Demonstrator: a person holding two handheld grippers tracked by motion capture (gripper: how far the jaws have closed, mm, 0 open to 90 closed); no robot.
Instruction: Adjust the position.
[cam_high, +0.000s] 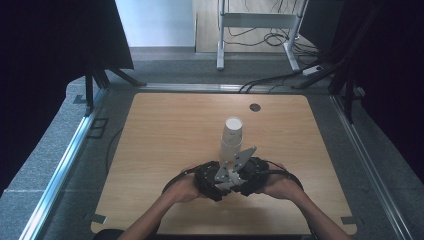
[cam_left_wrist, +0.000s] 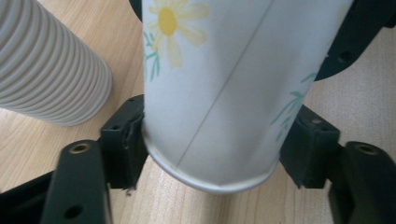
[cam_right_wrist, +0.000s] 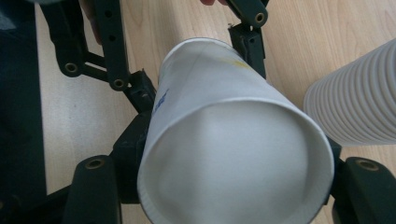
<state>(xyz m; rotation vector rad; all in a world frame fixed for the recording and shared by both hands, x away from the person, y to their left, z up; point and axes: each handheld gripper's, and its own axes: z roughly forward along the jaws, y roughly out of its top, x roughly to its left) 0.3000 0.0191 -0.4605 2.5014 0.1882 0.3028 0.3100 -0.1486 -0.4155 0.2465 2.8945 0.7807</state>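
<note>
Daisy-print paper cup (cam_left_wrist: 219, 98), no legible writing, clamped by left gripper (cam_left_wrist: 212, 154) and right gripper (cam_right_wrist: 233, 186) just beside cup stack (cam_high: 231, 137); table (cam_high: 165, 135) bare beyond stack.

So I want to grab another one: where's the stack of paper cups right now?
The stack of paper cups stands upside down at the table's middle in the high view, just beyond the two grippers, which meet near the table's near edge.

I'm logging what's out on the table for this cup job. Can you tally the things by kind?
Stack of nested paper cups: 1
Single paper cup with a daisy print, held between both tools: 1
Hand-held tools: 2, left tool and right tool
Total: 4
</note>
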